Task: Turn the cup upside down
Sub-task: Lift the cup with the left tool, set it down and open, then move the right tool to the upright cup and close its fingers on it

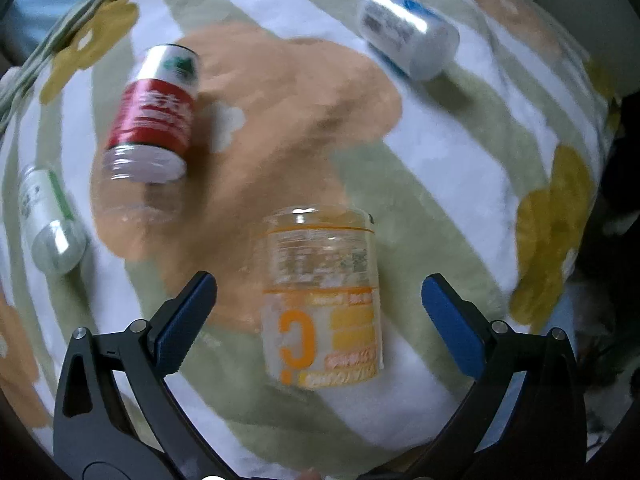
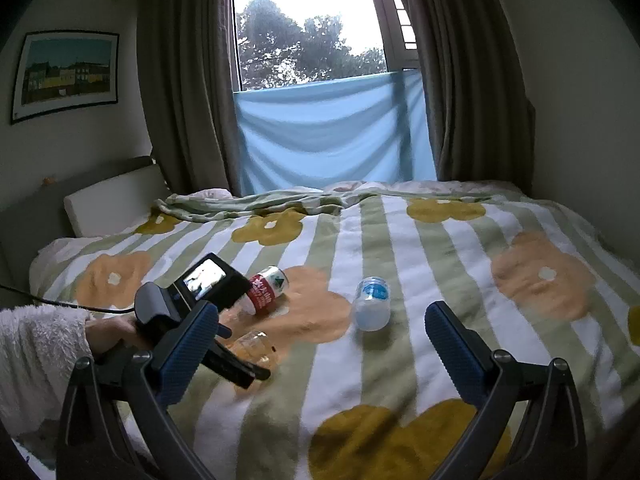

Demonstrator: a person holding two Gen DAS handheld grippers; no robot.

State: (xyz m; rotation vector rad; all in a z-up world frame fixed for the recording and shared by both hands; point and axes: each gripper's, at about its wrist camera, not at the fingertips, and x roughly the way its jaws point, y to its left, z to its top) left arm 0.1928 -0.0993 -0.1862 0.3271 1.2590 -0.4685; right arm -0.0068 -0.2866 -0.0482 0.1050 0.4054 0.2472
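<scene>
A clear plastic cup with orange print (image 1: 322, 300) stands on the flowered bedspread (image 1: 460, 168), its rim toward the far side in the left wrist view. My left gripper (image 1: 318, 312) is open, with its blue pads on either side of the cup and clear of it. In the right wrist view the same cup (image 2: 254, 346) shows partly behind the left gripper's body (image 2: 188, 300). My right gripper (image 2: 320, 340) is open and empty, held above the bed well to the right of the cup.
A red-labelled cut bottle (image 1: 154, 116) lies at the left, a blue-labelled one (image 1: 408, 38) at the far right, and a green-labelled one (image 1: 48, 220) at the far left. A headboard (image 2: 112, 196), curtains and a window stand beyond the bed.
</scene>
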